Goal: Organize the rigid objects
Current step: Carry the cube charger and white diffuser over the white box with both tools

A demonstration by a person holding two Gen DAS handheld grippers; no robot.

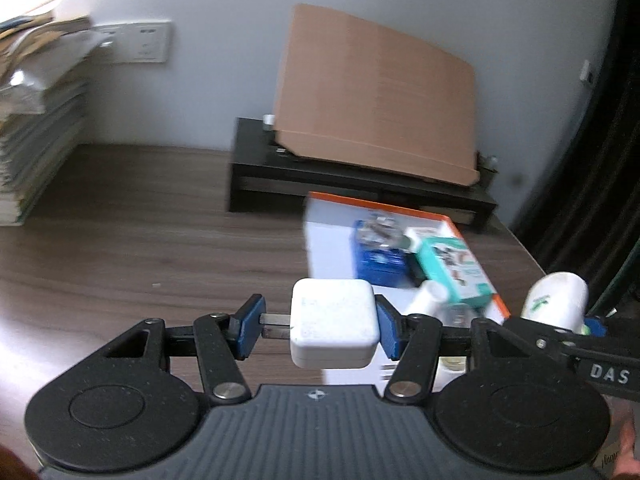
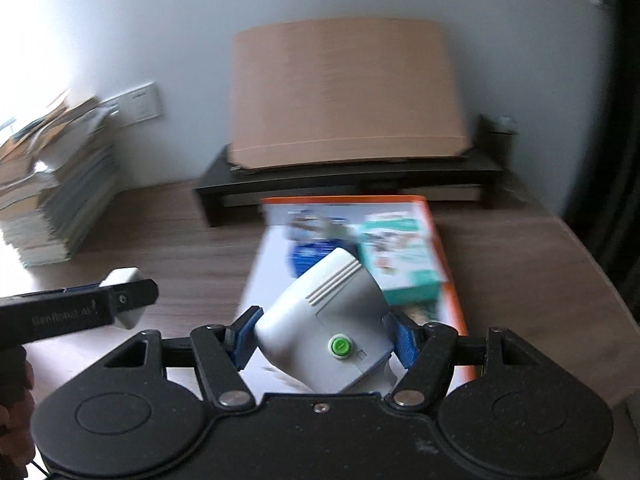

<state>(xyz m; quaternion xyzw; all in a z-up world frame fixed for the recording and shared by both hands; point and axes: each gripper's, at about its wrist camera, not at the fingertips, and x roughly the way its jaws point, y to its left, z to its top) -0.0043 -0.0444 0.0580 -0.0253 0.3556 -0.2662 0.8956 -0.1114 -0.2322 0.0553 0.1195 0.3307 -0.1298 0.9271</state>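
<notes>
left hand-held gripper (image 1: pixel 318 327) held white plug block (image 1: pixel 334 326) | right hand-held gripper (image 2: pixel 326 338) held grey device (image 2: pixel 326 326) | both above the table (image 1: pixel 140 240)

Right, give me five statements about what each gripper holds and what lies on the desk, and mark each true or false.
1. The left gripper grips a white square charger. True.
2. The right gripper is empty. False: it holds a white device with a green button.
3. A teal box lies on the orange-edged box. True.
4. The cardboard sheet lies flat on the desk. False: it leans on the wall, on a black riser.
5. A stack of books stands on the left of the desk. True.
</notes>
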